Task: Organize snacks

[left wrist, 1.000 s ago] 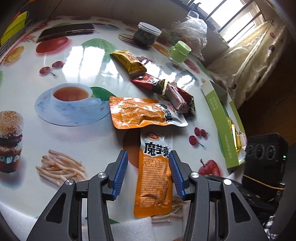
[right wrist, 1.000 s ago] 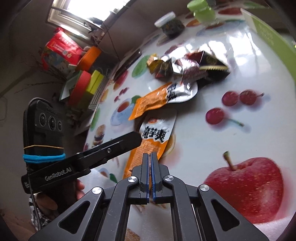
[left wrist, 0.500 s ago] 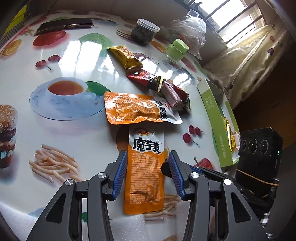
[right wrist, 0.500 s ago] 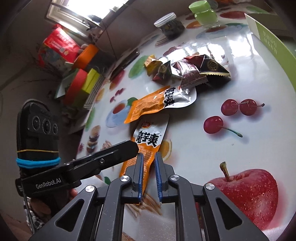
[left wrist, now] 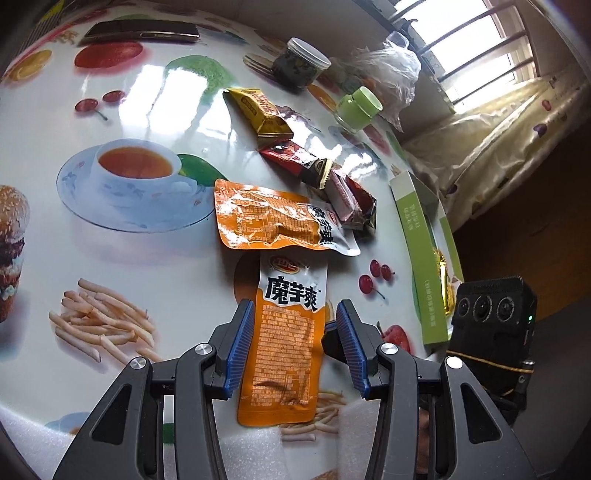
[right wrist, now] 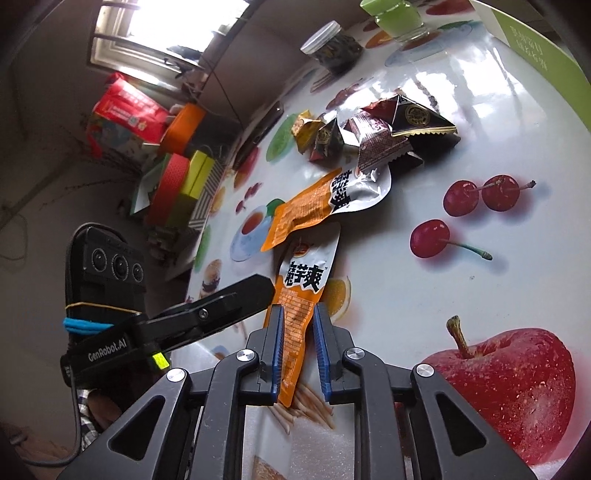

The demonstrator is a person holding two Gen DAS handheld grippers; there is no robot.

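Observation:
An orange snack pouch with black characters point(left wrist: 286, 339) lies flat near the table's front edge; it also shows in the right wrist view point(right wrist: 301, 291). My left gripper point(left wrist: 293, 332) is open with a blue pad on each side of it. My right gripper point(right wrist: 298, 332) is open, narrower, its pads beside the pouch's lower end. A second orange pouch point(left wrist: 273, 219) lies crosswise just beyond. Further back lie a yellow packet point(left wrist: 258, 110), a red-black bar point(left wrist: 295, 162) and dark wrapped snacks point(left wrist: 352, 205). A green box point(left wrist: 424, 258) holding a yellow packet stands at the right edge.
The table point(left wrist: 147, 258) has a glossy printed food cover. At the back stand a dark jar point(left wrist: 301, 66), a green-lidded jar point(left wrist: 356, 109), a plastic bag point(left wrist: 391, 70) and a phone point(left wrist: 142, 31). White foam lines the front edge. Stacked boxes point(right wrist: 177, 162) sit beyond the table.
My right gripper has opened from shut and moved in around the pouch's lower end. My left gripper has drawn slightly back along the pouch, still open.

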